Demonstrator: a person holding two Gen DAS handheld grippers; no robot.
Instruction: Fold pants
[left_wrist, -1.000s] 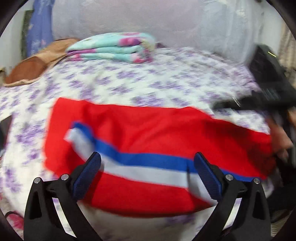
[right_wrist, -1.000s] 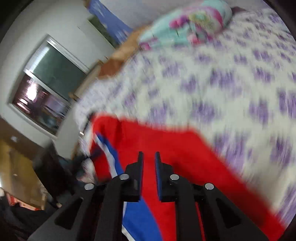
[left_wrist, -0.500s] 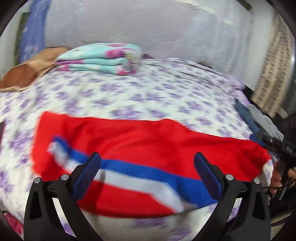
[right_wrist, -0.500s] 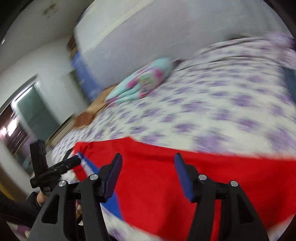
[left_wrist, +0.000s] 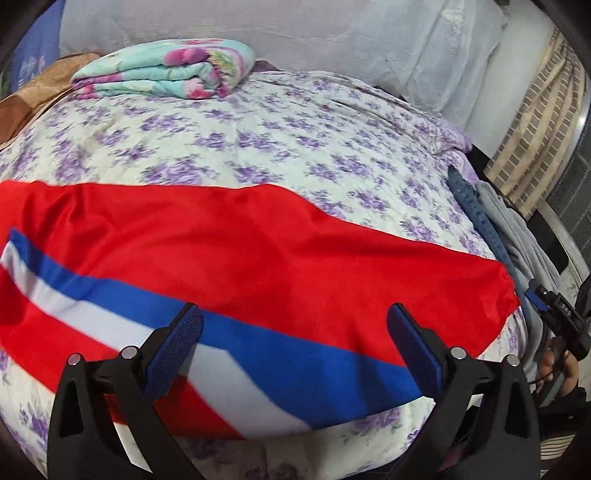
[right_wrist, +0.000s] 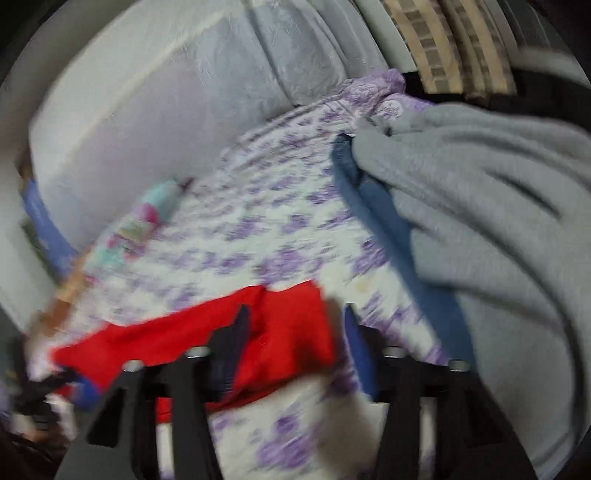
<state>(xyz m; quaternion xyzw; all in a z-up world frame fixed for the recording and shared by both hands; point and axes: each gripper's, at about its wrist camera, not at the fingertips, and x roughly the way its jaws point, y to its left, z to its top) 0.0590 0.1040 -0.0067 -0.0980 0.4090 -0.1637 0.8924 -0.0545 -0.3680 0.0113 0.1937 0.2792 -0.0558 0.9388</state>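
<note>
Your left gripper (left_wrist: 294, 330) is nearest in its view, blue-padded fingers (left_wrist: 173, 352) spread wide, nothing between them, hovering above the near edge of the bed (left_wrist: 280, 147). Just past the fingertips lie the red pants (left_wrist: 258, 254), spread flat across the near part of the floral sheet, with a blue and a white stripe running diagonally through the near side toward the lower right. Their right end reaches the bed's right edge; the left end runs out of frame. Your right gripper (left_wrist: 554, 317) shows small at the far right of the left view, just off that right end of the pants, apart from the cloth there. In the right wrist view, heavily blurred, your right gripper (right_wrist: 295, 332) also stands wide apart, holding nothing; the red pants (right_wrist: 288, 325) end lies under and between the fingers, contact cannot be told through the blur. No containers show in either view. Beyond the pants is bare floral sheet. At the right bed edge sits a grey garment (right_wrist: 491, 229) on top of a blue garment (right_wrist: 388, 229). Farther back, near the wall, rests a folded floral blanket (left_wrist: 166, 74), with a brown pillow (left_wrist: 37, 92) just to its left. Behind all that, a pale curtain (left_wrist: 424, 48).
</note>
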